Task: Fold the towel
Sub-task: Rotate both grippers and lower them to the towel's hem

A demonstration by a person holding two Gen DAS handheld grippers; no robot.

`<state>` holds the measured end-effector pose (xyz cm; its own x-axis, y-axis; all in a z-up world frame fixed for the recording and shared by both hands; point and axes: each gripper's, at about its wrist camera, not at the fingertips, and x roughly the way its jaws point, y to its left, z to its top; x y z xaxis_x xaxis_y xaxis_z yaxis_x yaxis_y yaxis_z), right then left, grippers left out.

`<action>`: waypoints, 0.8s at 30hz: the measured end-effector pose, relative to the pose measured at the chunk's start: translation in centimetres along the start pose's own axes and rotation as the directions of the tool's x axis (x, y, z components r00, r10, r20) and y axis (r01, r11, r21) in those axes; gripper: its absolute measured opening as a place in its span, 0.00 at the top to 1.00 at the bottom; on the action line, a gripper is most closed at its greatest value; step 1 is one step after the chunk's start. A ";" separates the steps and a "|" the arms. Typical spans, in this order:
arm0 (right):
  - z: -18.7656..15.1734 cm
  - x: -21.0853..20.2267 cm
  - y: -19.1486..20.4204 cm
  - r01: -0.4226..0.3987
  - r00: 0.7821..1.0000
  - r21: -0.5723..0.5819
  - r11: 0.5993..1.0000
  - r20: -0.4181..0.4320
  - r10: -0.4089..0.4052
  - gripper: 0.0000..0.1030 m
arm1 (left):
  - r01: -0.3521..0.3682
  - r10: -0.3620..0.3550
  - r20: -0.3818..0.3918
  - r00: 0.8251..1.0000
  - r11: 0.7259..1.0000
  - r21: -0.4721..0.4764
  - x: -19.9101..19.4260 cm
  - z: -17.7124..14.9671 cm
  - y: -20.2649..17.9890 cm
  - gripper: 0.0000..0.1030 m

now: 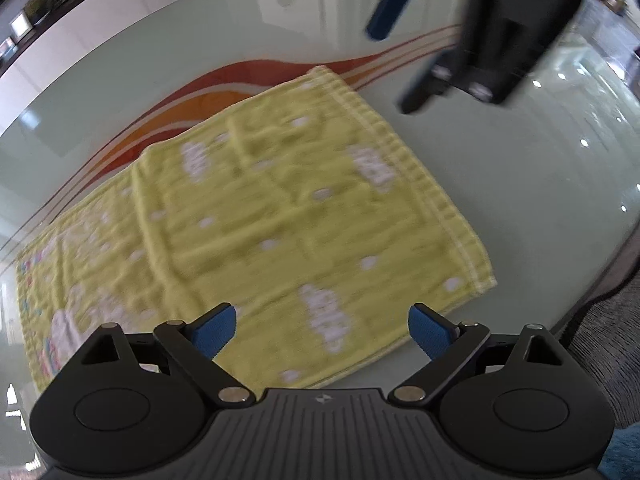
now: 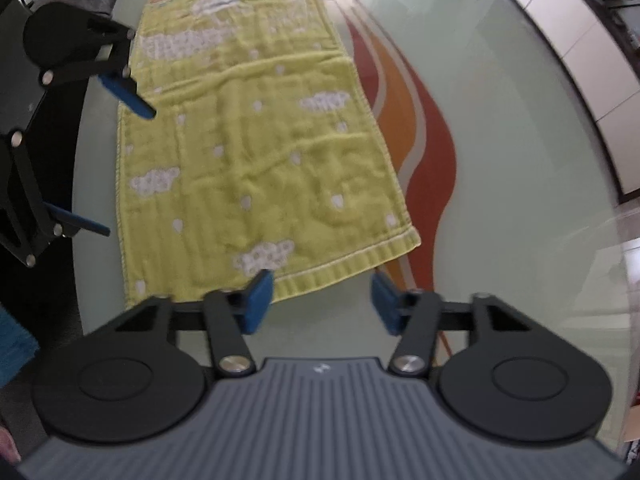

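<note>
Soft, limp towel lying flat on table, best pinched at lower-frame hem corners; both claws hovering spread, empty.

Towel: nubby yellow terry cloth. Table: glossy, reflective glass.

A glossy pale-green glass table carries everything here — its top mirrors ceiling lights as small bright dots, and a printed band of red, orange and white wavy stripes sweeps across it. Directly on the glass lies a yellow terry towel with white cloud and heart motifs, spread flat with a raised crease running across it. One long edge of the towel overlaps the striped band — the opposite edge runs near the table's rim.
</note>
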<state>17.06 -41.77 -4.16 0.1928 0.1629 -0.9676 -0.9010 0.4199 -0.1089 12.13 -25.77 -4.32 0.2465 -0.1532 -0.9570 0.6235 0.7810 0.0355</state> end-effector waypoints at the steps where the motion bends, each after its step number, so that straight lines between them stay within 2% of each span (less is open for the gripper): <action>1: -0.1 0.3 -0.2 -0.001 1.000 -0.009 1.000 -0.017 0.001 0.59 | 0.010 -0.010 -0.002 1.000 1.000 0.001 0.2 0.2 -0.4 0.20; 4: -0.3 0.8 -0.5 0.006 0.999 -0.027 1.000 -0.035 -0.007 0.60 | 0.037 -0.037 -0.008 0.999 0.999 0.010 0.7 0.7 -1.9 0.24; 9: -0.5 0.7 -1.6 0.015 1.000 -0.025 1.000 0.008 -0.015 0.60 | 0.042 -0.042 -0.005 0.999 0.999 0.034 1.1 1.2 -4.3 0.27; 16: -0.7 1.4 -2.5 0.005 1.000 -0.050 0.999 0.024 -0.004 0.60 | 0.036 -0.036 -0.007 0.999 0.999 -0.019 1.9 1.8 -6.2 0.38; 24: -1.1 2.2 -4.0 0.001 1.000 -0.044 0.999 0.027 0.000 0.60 | 0.009 -0.012 -0.049 0.999 0.998 -0.055 2.8 2.6 -7.5 0.41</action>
<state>20.62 -44.08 -6.08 0.2030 0.1867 -0.9612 -0.9171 0.3803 -0.1198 10.07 -33.68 -6.52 0.2023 -0.1324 -0.9703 0.5839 0.8117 0.0109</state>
